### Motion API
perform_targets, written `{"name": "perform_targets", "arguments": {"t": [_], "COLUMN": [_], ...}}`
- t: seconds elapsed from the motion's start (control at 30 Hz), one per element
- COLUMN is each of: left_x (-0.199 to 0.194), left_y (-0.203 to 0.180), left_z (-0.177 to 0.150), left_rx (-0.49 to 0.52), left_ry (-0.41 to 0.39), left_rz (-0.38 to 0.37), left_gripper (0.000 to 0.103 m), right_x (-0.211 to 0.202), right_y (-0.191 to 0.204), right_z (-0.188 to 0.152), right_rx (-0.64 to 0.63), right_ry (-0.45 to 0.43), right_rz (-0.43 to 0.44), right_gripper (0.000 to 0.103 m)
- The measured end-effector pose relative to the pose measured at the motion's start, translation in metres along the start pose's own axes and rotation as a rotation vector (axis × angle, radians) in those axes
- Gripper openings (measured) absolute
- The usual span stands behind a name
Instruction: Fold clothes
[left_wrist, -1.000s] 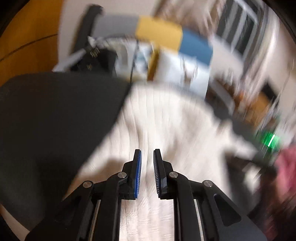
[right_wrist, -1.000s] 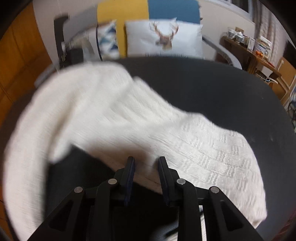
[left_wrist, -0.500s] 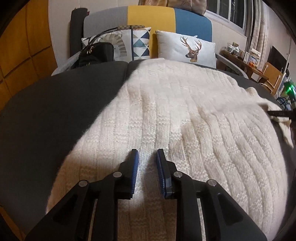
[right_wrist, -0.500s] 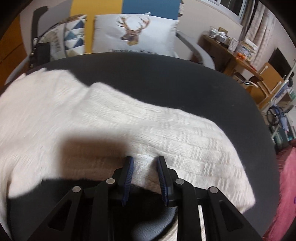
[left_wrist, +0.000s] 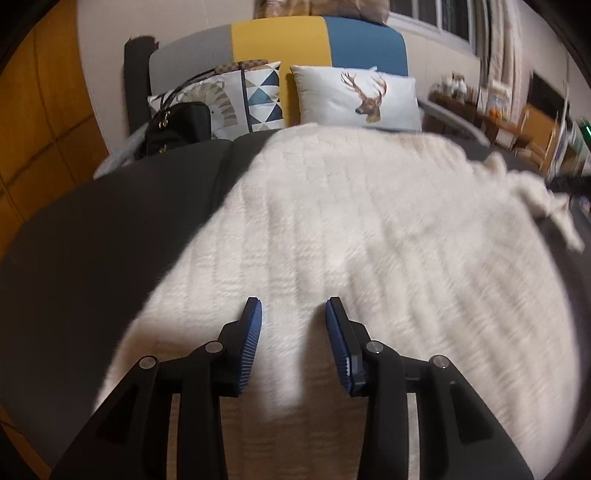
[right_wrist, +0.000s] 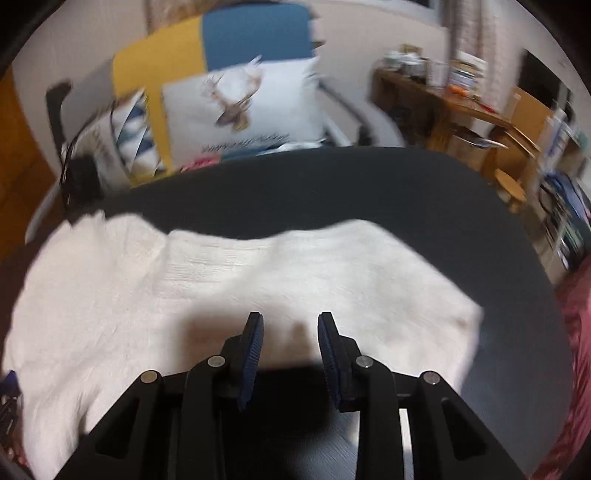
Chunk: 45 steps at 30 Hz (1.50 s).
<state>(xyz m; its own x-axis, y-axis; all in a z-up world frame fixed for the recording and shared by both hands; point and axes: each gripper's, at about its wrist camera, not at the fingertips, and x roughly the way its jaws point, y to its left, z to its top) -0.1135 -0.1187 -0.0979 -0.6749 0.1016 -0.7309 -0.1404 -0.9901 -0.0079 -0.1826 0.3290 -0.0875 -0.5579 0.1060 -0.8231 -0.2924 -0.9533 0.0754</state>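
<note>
White knit sweater (left_wrist: 369, 229) on dark tabletop (left_wrist: 110, 229), motion-blurred; left gripper (left_wrist: 293, 325) and right gripper (right_wrist: 290, 334) fingers opening, empty; near hem hidden.

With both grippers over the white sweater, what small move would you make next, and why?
Probably lower the left gripper, jaws opening with nothing pinched, onto the white sweater edge nearest it and grip there; the right gripper is opening and empty too.

1. A dark grey table (left_wrist: 92, 240) filled the left and centre of the left wrist frame.
2. A cream knitted sweater (left_wrist: 369, 240) lay spread directly across it, centre to right.
3. In the right wrist frame, bare tabletop showed above the sweater.
</note>
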Motion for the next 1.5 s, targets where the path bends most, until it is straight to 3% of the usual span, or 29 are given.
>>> {"name": "perform_targets", "arguments": {"t": [0.1, 0.2, 0.33, 0.4, 0.57, 0.7, 0.8, 0.83, 0.9, 1.0, 1.2, 1.3, 1.4, 1.47, 1.5], "left_x": [-0.002, 0.009, 0.019, 0.02, 0.014, 0.028, 0.048, 0.052, 0.059, 0.06, 0.061, 0.063, 0.064, 0.064, 0.064], "left_y": [-0.004, -0.014, -0.024, -0.025, -0.048, -0.086, -0.11, -0.115, -0.125, -0.122, -0.114, -0.115, -0.116, -0.116, -0.116], "left_z": [0.008, 0.008, 0.009, 0.018, 0.042, 0.056, 0.053, 0.05, 0.045, 0.045, 0.044, 0.045, 0.045, 0.045, 0.045], "left_rx": [-0.043, -0.021, -0.017, -0.044, -0.017, 0.093, 0.176, 0.197, 0.237, 0.223, 0.173, 0.178, 0.18, 0.183, 0.183], "left_ry": [-0.028, -0.003, 0.005, 0.008, -0.05, -0.035, 0.022, 0.027, 0.038, 0.047, 0.052, 0.048, 0.045, 0.044, 0.043], "left_rz": [-0.038, -0.039, -0.029, -0.049, -0.136, -0.132, -0.11, -0.095, -0.065, -0.062, -0.091, -0.085, -0.081, -0.079, -0.078], "left_gripper": [0.039, 0.039, 0.039, 0.039, 0.039, 0.04, 0.04, 0.04, 0.045, 0.053, 0.057, 0.057, 0.057, 0.057, 0.057], "right_x": [-0.018, -0.014, 0.003, 0.012, 0.018, 0.019, 0.023, 0.024, 0.024, 0.017, -0.027, -0.056, -0.068, -0.052, -0.037], "right_y": [-0.039, -0.078, -0.121, -0.135, -0.142, -0.132, -0.115, -0.105, -0.087, -0.066, -0.028, -0.013, 0.01, 0.016, 0.015], "right_z": [-0.02, -0.035, -0.044, -0.049, -0.054, -0.046, -0.045, -0.045, -0.042, -0.034, 0.001, 0.02, 0.017, -0.003, -0.016], "right_rx": [0.062, 0.127, 0.306, 0.389, 0.421, 0.35, 0.264, 0.199, 0.08, -0.04, -0.391, -0.552, -0.687, -0.758, -0.776], "right_ry": [0.031, 0.069, 0.126, 0.157, 0.127, 0.143, 0.156, 0.161, 0.175, 0.162, -0.011, -0.17, -0.284, -0.225, -0.15], "right_rz": [-0.059, -0.098, 0.016, 0.023, 0.104, 0.073, 0.072, 0.031, 0.0, -0.071, -0.388, -0.564, -0.647, -0.661, -0.646], "right_gripper": [0.03, 0.03, 0.031, 0.031, 0.032, 0.032, 0.036, 0.033, 0.012, 0.009, 0.009, 0.009, 0.009, 0.01, 0.011]}}
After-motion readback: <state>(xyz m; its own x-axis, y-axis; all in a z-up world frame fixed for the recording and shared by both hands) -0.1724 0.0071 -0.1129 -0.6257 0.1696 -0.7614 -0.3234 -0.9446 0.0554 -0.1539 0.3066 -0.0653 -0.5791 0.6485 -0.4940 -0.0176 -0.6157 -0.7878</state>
